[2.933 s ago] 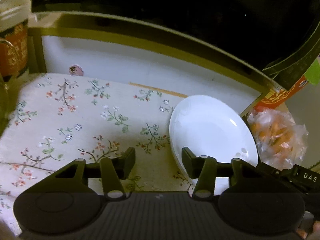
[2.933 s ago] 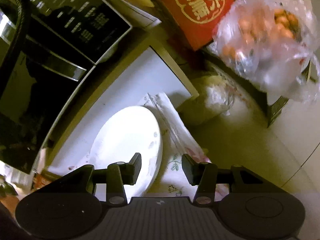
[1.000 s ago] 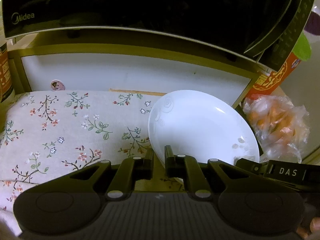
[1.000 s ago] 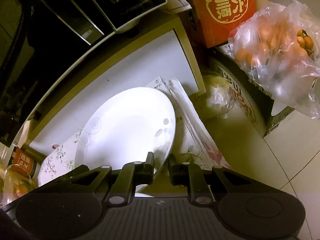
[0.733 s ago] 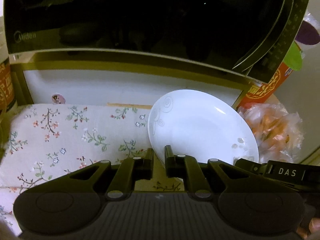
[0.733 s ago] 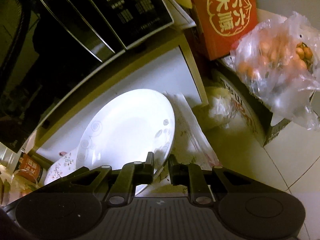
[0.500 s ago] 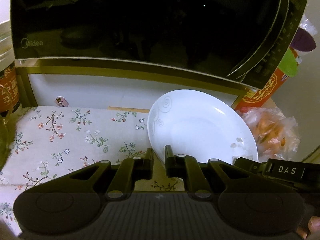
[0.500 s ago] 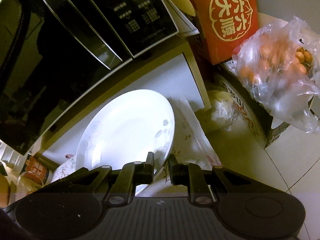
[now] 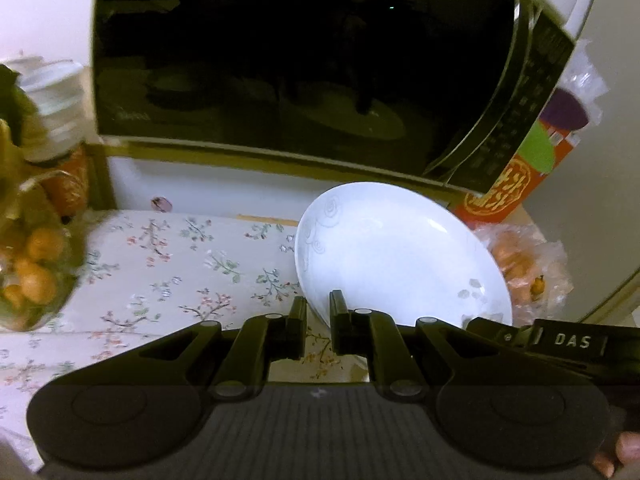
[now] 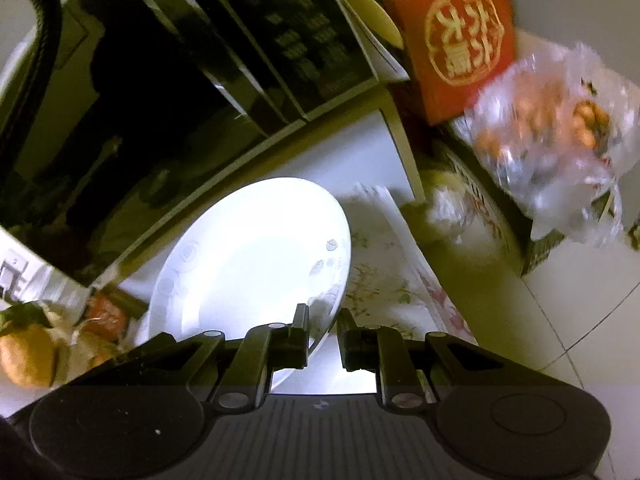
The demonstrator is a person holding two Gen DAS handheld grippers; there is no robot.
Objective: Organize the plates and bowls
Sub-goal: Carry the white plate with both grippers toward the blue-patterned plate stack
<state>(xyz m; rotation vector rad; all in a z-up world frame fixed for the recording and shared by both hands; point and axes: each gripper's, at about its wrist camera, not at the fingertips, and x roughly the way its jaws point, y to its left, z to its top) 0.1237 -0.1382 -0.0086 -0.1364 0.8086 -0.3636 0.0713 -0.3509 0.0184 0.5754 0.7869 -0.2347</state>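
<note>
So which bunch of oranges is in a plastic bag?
The oranges beside the red box: the clear plastic bag wraps them; the others sit in glass.

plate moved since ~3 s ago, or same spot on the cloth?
Yes. The white plate, clamped by both grippers, has risen off the floral cloth, its rim now overlapping the microwave base.

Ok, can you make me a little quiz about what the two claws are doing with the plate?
1. True or false: both the left claw and the right claw are shut on the white plate.
2. What big dark thing stands behind the plate: A) microwave, B) television, C) fish tank?
3. Fill in: the cloth below the plate has a ____ pattern.

Key: 1 true. 2 A. 3 flower.
</note>
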